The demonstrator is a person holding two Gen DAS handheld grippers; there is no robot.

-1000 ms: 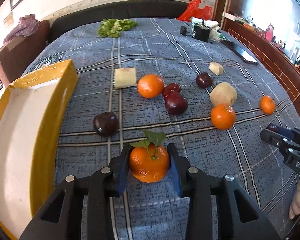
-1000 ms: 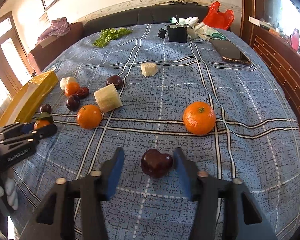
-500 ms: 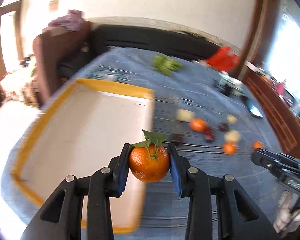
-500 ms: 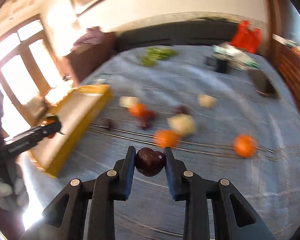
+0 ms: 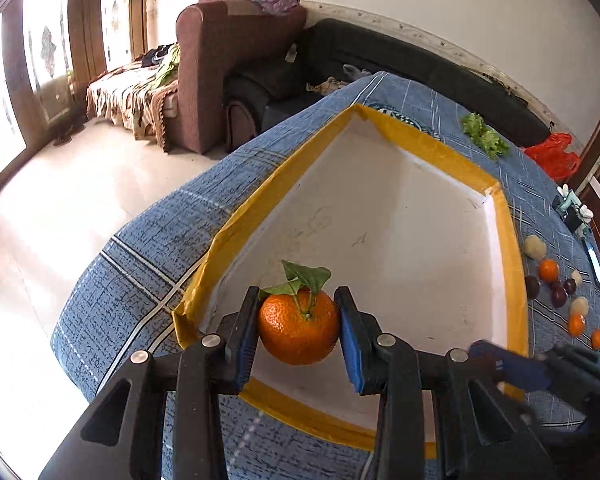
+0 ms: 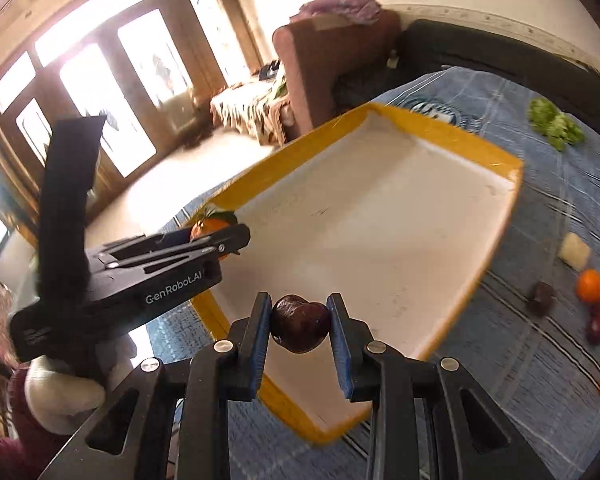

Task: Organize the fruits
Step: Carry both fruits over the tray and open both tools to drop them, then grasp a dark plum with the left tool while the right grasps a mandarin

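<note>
My left gripper [image 5: 298, 330] is shut on an orange with green leaves [image 5: 298, 330] and holds it above the near corner of a white tray with a yellow rim [image 5: 400, 220]. My right gripper [image 6: 300, 326] is shut on a dark red plum [image 6: 300, 323] and holds it above the near edge of the same tray [image 6: 360, 232]. The left gripper also shows in the right wrist view [image 6: 220, 240], at the tray's left edge. The tray holds no fruit.
Several oranges, plums and pale fruit pieces lie on the blue checked cloth right of the tray [image 5: 556, 292] [image 6: 588, 288]. Green lettuce [image 5: 484, 138] lies beyond the tray. A brown sofa [image 5: 228, 72] and bare floor are off the table's left edge.
Both grippers have lifted their fruit off the cloth and swung left. They now hang over the tray, which a second ago lay at the far left.
</note>
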